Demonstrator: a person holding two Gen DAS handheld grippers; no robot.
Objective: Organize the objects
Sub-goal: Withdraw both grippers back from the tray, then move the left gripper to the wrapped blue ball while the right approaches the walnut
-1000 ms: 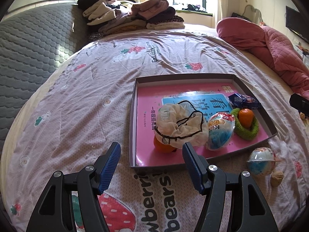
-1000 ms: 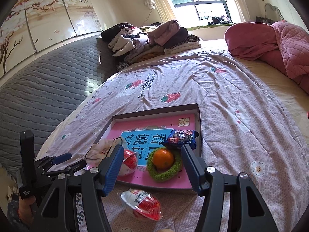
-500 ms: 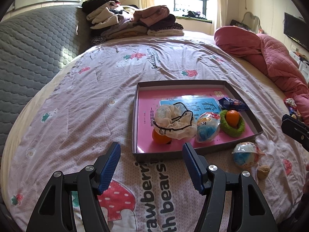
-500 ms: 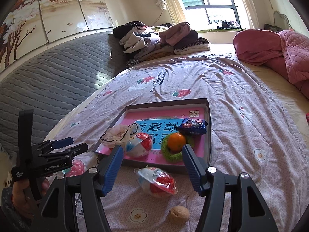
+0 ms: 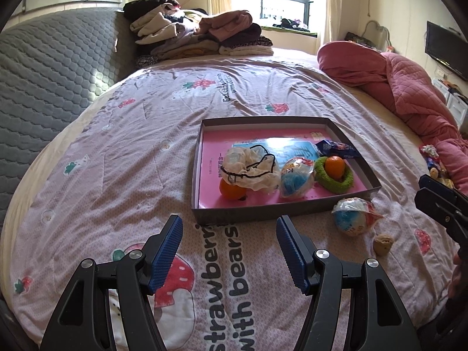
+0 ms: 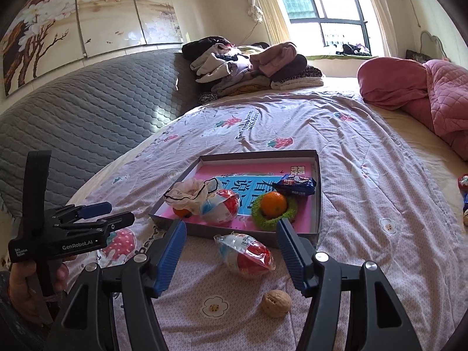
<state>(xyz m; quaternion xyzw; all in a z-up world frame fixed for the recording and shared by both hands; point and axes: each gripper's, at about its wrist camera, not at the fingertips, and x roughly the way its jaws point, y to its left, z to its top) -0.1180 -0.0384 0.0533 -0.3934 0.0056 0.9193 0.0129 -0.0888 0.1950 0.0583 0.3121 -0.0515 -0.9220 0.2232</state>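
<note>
Two hand-held grippers, left (image 5: 228,247) and right (image 6: 231,248), jaws apart, empty, above strawberry-print quilt (image 5: 122,158).

In the tray (image 6: 318,193) an orange (image 6: 273,204) is sitting inside a ring (image 6: 288,215); before the tray, a wrapped egg (image 6: 248,256) and a walnut (image 6: 276,303) are lying.

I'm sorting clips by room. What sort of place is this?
Most likely a home bedroom: a bed under a strawberry-print sheet, a padded grey headboard, and a pile of folded clothes near the window.
</note>
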